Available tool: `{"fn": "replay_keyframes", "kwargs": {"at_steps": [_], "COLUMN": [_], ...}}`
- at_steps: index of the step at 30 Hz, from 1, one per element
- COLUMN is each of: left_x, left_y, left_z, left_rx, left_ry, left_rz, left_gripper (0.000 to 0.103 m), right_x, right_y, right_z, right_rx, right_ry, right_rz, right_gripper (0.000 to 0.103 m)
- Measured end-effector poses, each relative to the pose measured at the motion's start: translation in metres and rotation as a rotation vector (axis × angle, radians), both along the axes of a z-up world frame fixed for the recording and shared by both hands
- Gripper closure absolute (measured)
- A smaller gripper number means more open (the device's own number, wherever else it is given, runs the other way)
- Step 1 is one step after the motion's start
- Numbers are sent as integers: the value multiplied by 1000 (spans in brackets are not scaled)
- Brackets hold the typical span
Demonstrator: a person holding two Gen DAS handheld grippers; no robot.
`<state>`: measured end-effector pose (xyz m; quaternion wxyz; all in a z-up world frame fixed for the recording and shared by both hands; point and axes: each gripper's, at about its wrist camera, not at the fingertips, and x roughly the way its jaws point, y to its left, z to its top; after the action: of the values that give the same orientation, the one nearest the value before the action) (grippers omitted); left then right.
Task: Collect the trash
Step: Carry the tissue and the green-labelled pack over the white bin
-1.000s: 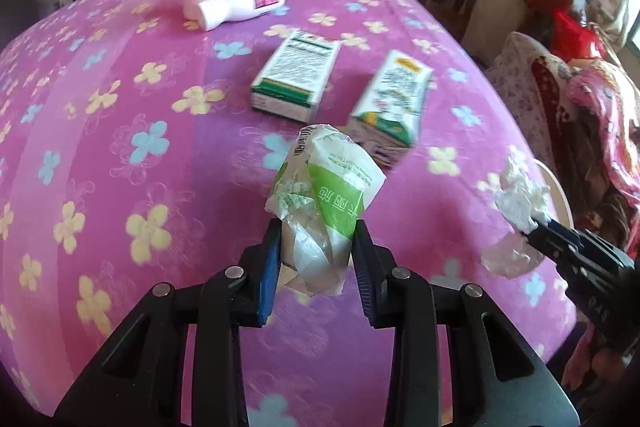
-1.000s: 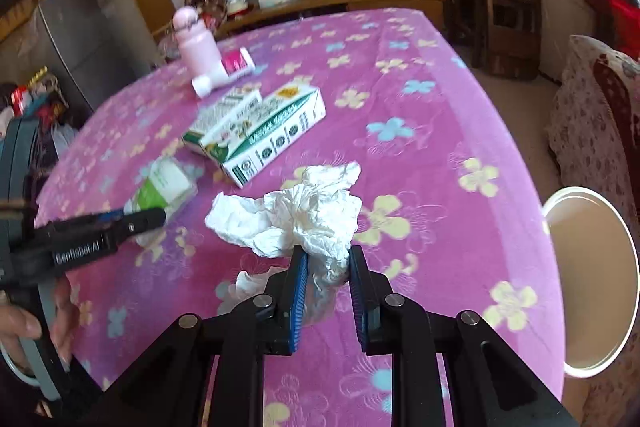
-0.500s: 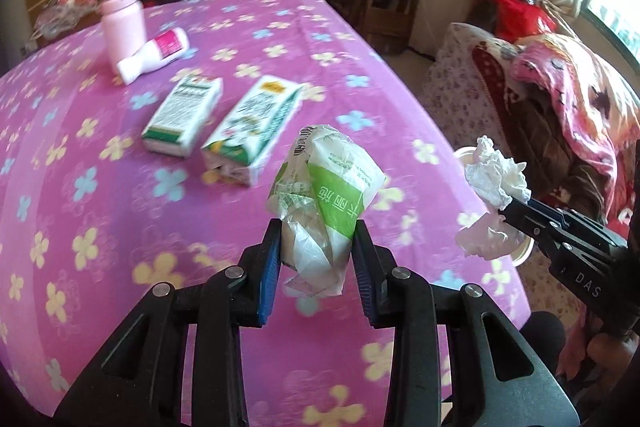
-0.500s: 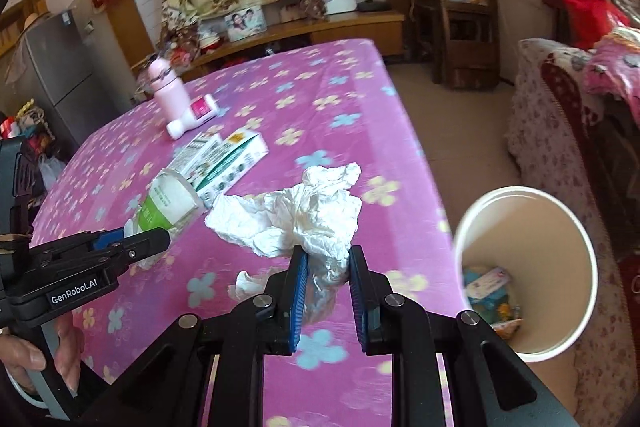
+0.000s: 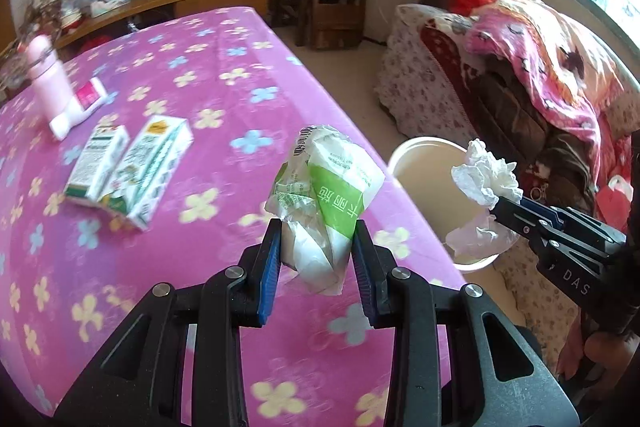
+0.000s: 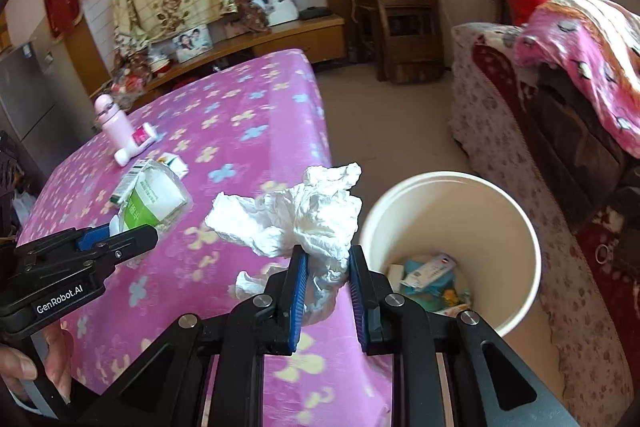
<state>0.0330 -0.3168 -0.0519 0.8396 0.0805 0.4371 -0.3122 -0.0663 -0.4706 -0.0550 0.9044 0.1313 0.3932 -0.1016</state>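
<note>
**A:** Carrying both loads over at once, I see. The left hand-held gripper [image 5: 316, 251] is clamped on that crumpled white-and-green plastic wrapper [image 5: 326, 195], and the right hand-held gripper [image 6: 326, 281] is pinched tight on the wad of crumpled white tissue paper [image 6: 296, 215].

**B:** Where's the bin from here?

**A:** The round cream-coloured waste bucket [image 6: 516, 215] stands on the floor just off the edge of the pink flower-patterned worktop [image 6: 240, 131]. Looking along the right gripper it sits at about three o'clock from the tissue, close by, with some rubbish already at the bottom. Looking along the left one, the bucket [image 5: 420, 151] is at roughly two o'clock, beyond the wrapper, and the tissue [image 5: 486, 179] hangs over its far side.

**B:** So how would you drop them cleanly?

**A:** I'd bring each load fully over the mouth before letting go. The tissue is light and trails a loose tail below the jaws, so it may cling or drift; I'd lower it inside the rim first. The wrapper is bulkier, and still over the worktop edge by my reckoning, so it needs more travel. I'd keep the two grippers apart over the opening so they don't knock.

**B:** And then?

**A:** The two white-and-green cardboard cartons [image 5: 128, 167] remain at ten o'clock on the worktop.
</note>
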Motion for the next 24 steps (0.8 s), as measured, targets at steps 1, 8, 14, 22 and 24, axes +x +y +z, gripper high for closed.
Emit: {"fn": "replay_keyframes", "kwargs": {"at_steps": [1, 8, 14, 22, 24], "left_x": [-1, -7, -10, -12, -13], "left_y": [-7, -46, -75, -113, -122], "left_z": [-1, -8, -17, -32, -37], "left_rx": [4, 31, 55, 79, 84], "left_ry": [0, -5, -3, 17, 23], "left_rz": [-10, -64, -99, -138, -146], "left_gripper": [72, 72, 72, 72, 72], "right_x": [-3, -15, -24, -33, -34], "right_y": [-5, -38, -62, -93, -100], "right_z": [-1, -11, -22, -38, -43], "right_rx": [1, 16, 41, 57, 64], "right_ry": [1, 16, 28, 60, 71], "right_rz": [-10, -74, -118, -177, -192], "right_gripper": [84, 83, 84, 84, 84]}}
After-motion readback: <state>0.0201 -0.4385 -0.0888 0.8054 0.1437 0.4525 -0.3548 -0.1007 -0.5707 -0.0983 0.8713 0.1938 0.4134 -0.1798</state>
